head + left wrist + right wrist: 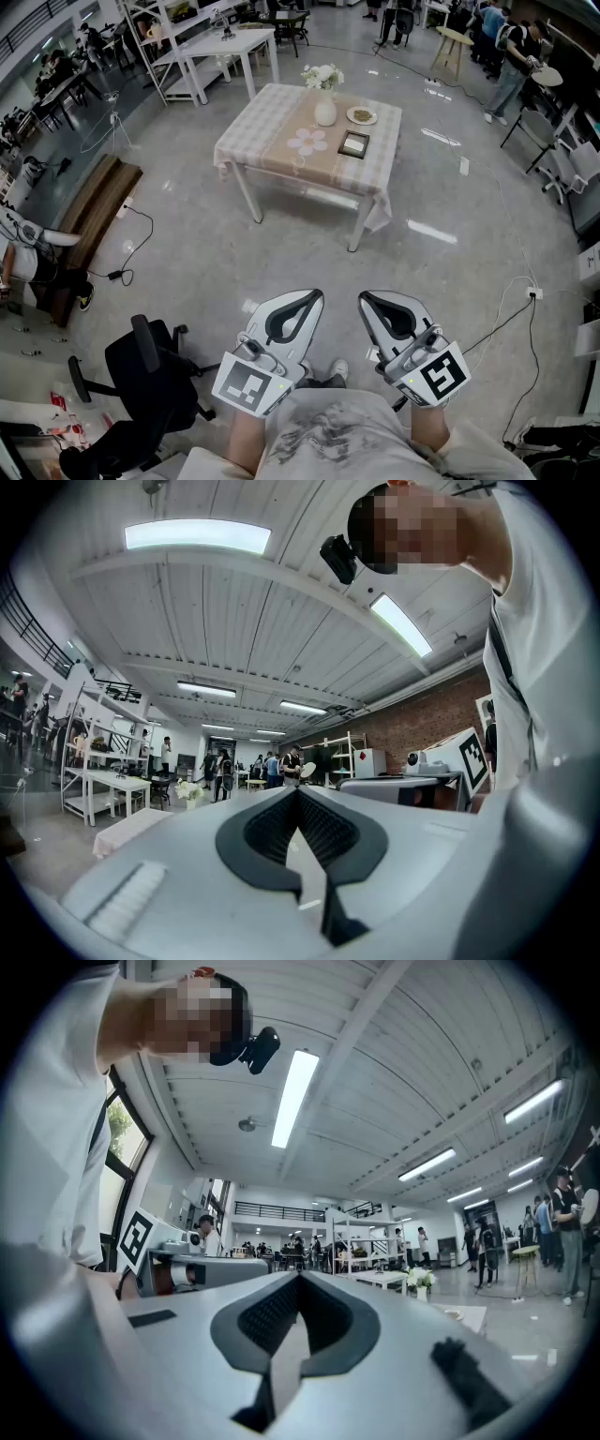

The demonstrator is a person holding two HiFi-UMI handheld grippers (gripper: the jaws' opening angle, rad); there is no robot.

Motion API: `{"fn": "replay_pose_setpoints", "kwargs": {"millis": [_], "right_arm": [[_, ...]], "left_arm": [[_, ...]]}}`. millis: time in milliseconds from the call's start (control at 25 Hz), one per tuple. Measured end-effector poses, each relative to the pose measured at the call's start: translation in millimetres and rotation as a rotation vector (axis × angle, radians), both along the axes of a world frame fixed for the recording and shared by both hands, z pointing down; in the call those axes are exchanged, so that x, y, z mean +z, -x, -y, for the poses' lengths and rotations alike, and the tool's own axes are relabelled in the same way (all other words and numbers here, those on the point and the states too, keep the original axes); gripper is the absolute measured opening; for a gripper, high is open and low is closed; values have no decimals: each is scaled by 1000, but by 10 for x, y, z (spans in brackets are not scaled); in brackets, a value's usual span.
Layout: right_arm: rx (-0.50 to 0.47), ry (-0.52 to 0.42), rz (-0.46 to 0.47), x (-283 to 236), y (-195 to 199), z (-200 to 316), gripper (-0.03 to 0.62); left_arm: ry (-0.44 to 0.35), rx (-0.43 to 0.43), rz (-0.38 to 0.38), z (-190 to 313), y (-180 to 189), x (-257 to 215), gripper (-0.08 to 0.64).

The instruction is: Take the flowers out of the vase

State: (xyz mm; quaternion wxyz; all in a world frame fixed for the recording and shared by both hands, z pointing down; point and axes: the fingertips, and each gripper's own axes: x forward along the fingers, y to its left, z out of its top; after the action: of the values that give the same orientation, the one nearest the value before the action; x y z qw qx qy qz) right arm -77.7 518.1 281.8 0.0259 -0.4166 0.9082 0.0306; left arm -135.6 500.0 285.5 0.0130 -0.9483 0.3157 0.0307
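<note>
A white vase (324,112) with white flowers (322,76) stands on a table with a checked cloth (262,117), far ahead of me across the floor. Both grippers are held level close to my body, far from the table. My left gripper (316,294) is shut with nothing in it, and my right gripper (365,298) beside it looks the same, tips together and empty. In the left gripper view the flowers (190,789) show small beyond the shut gripper (297,791). The right gripper view shows the flowers (419,1278) to the right of its shut gripper (300,1276).
A small plate (361,115) and a dark framed square (353,143) lie on the table beside the vase. A black office chair (150,373) stands at my left, with a wooden bench (94,202) further left. Cables (511,314) run over the grey floor. People and white tables are far behind.
</note>
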Motion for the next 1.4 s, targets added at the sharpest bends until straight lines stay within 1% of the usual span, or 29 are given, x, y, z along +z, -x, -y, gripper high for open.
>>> {"fn": "replay_pose_setpoints", "kwargs": {"millis": [80,280,560,680,840,1160,1400], "right_arm": [[0,-2,1,0,-8,-8,15],[-18,8,8,28,-45,4,15],[-27,-15,-5,13,-131,-41,17],[-37,-26,0,-9,-185,-71,17],[-44,-16,4,49,-246,-68,17],[-49,-3,8,93,-360,132,17],[-39,13,3,147,-365,395,17]], "left_arm": [[41,-3,9,-20,-14,31,9],[0,-20,1,20,-54,11,9],[12,-52,-17,0,-128,8,9],[14,-73,-14,-29,-170,2,9],[9,-92,-2,-63,-230,34,9],[9,-95,-4,103,-359,63,8],[18,-81,-14,384,-386,102,9]]}}
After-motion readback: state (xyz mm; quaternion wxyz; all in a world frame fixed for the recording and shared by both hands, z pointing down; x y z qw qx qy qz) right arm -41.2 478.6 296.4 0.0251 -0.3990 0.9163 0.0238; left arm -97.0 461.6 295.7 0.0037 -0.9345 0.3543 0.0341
